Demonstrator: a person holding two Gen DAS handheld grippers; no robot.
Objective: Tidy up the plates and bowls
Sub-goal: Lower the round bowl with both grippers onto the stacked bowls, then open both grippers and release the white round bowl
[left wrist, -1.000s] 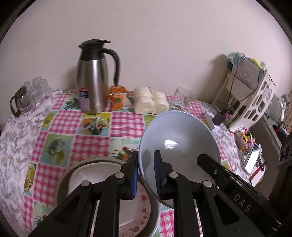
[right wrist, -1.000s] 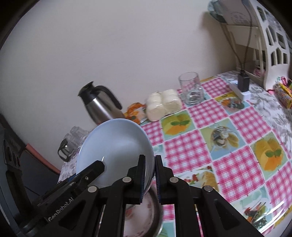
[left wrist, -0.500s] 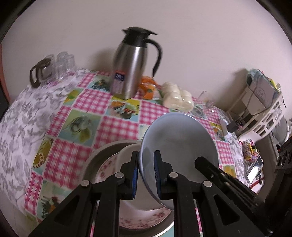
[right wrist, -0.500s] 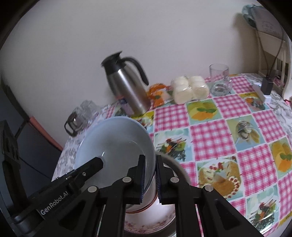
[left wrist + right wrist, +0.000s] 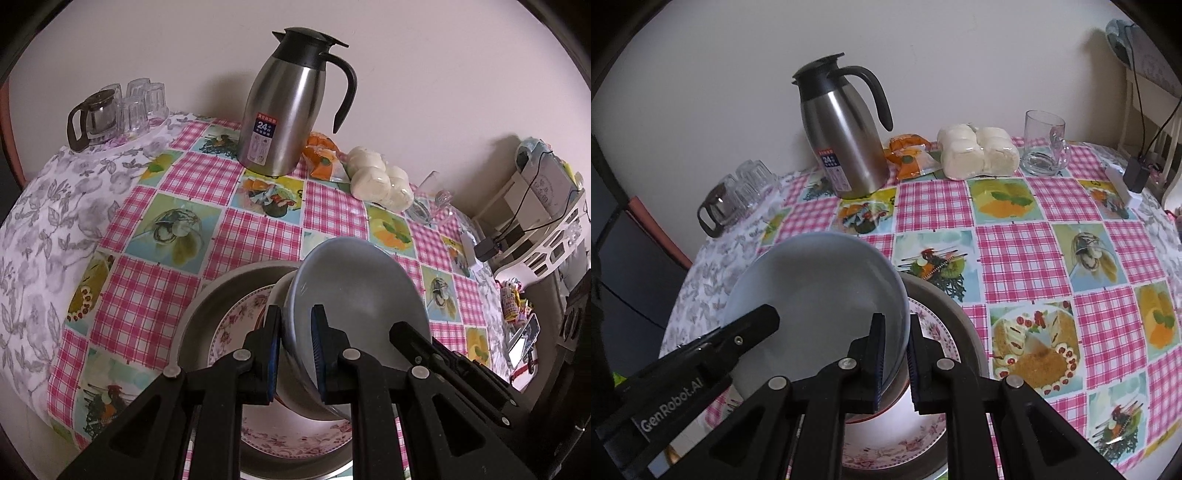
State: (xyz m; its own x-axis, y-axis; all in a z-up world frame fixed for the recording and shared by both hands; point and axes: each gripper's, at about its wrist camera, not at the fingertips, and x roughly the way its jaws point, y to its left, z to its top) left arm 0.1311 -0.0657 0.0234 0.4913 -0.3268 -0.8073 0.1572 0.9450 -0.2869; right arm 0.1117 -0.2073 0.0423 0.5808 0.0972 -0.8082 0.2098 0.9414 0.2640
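A pale blue bowl [image 5: 362,291] [image 5: 820,295] is held between both grippers. My left gripper [image 5: 294,354] is shut on its left rim and my right gripper [image 5: 895,363] is shut on its right rim. The bowl sits low over a white bowl [image 5: 279,295] that rests on a floral plate [image 5: 236,321] [image 5: 934,332]. The plate lies inside a grey metal basin [image 5: 229,291] [image 5: 945,302] at the near edge of the table.
A steel thermos jug [image 5: 284,107] [image 5: 846,136] stands at the back. An orange snack packet [image 5: 908,155], wrapped white buns [image 5: 979,153] and a glass mug [image 5: 1043,144] sit beside it. Several glasses and a small glass pot [image 5: 110,110] stand far left. A white rack [image 5: 535,221] is at right.
Both grippers have carried the blue bowl down and toward the basin. It has dropped from above the table to just over the white bowl on the floral plate.
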